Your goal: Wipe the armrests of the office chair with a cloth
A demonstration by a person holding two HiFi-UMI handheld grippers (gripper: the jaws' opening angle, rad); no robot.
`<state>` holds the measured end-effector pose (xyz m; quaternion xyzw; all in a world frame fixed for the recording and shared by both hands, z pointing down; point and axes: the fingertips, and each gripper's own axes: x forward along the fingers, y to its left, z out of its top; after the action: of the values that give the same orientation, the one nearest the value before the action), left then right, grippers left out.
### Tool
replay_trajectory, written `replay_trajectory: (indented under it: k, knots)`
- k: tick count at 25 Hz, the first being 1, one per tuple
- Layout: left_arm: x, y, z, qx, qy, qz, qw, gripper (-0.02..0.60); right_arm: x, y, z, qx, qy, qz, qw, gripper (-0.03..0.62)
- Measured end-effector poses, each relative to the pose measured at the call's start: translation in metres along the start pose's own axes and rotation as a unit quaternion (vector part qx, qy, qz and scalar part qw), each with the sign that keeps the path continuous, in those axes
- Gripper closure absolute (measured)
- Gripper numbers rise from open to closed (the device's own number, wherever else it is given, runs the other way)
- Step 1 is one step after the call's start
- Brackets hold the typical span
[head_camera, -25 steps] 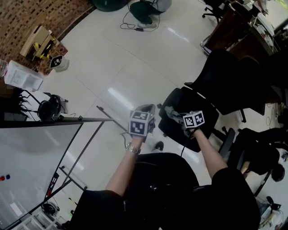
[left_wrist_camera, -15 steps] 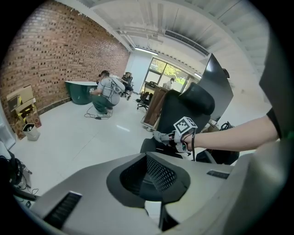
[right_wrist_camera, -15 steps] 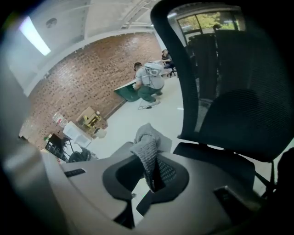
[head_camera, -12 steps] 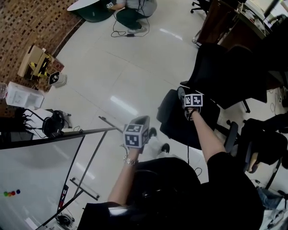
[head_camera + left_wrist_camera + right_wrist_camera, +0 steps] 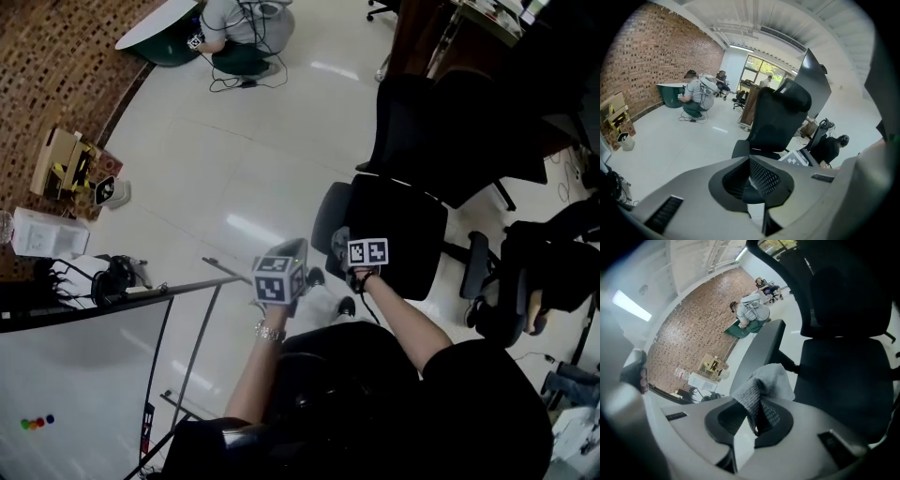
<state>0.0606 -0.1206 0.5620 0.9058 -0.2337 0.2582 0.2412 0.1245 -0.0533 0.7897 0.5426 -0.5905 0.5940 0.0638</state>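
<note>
A black office chair (image 5: 412,225) stands in front of me, its backrest (image 5: 843,291) upright. My right gripper (image 5: 341,246) is shut on a grey cloth (image 5: 765,383) and holds it against the near end of the chair's left armrest (image 5: 328,214). In the right gripper view the cloth bunches out of the jaws onto the grey armrest pad (image 5: 758,350), with the seat (image 5: 843,376) to the right. My left gripper (image 5: 298,251) hangs left of the chair above the floor. It is shut with nothing in it (image 5: 752,177) and looks toward the chair (image 5: 776,117).
A second black chair (image 5: 525,281) stands at the right. A whiteboard on a stand (image 5: 75,375) fills the lower left. A person crouches (image 5: 239,19) at the far end of the white floor. Boxes (image 5: 61,159) line the brick wall.
My right gripper with the cloth went along the armrest toward the backrest, then came back to its near end. My left gripper stayed where it was.
</note>
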Motion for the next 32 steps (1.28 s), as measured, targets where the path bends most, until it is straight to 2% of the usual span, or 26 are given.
replay_trajectory:
  k: [4,6,8,12,15,18,21,26,29,32]
  knots:
    - [0.011,-0.036,0.000,0.021,0.006,-0.026,0.9994,0.583,-0.009,0.062,-0.054,-0.051,0.055,0.092,0.993,0.563]
    - [0.016,-0.060,0.000,0.033,0.008,-0.040,0.9986,0.583,-0.030,0.077,-0.064,-0.064,0.050,0.106,0.991,0.563]
    - [0.021,-0.084,0.001,0.047,0.008,-0.053,0.9974,0.583,-0.059,0.073,-0.057,-0.055,0.027,0.090,0.994,0.563]
    - [0.031,-0.133,-0.002,0.072,0.006,-0.073,0.9948,0.583,-0.141,0.037,-0.018,-0.035,-0.060,0.017,0.997,0.563]
    - [0.031,-0.166,-0.005,0.075,0.002,-0.079,0.9940,0.584,-0.204,0.018,0.005,-0.004,-0.139,-0.020,0.990,0.563]
    - [0.036,-0.206,-0.003,0.078,-0.001,-0.098,0.9921,0.584,-0.253,0.006,0.016,-0.006,-0.191,-0.055,0.980,0.563]
    - [0.045,-0.232,0.008,0.102,0.002,-0.107,0.9890,0.584,-0.281,0.005,0.022,-0.025,-0.213,-0.085,0.973,0.563]
    - [0.063,-0.252,0.015,0.118,0.001,-0.089,0.9889,0.583,-0.302,-0.011,0.008,-0.027,-0.219,-0.141,0.965,0.563]
    - [0.071,-0.262,0.012,0.116,-0.004,-0.087,0.9895,0.583,-0.310,-0.023,0.006,-0.018,-0.226,-0.144,0.963,0.563]
    - [0.067,-0.272,0.001,0.133,0.000,-0.099,0.9862,0.583,-0.313,-0.026,0.006,-0.005,-0.235,-0.150,0.960,0.563]
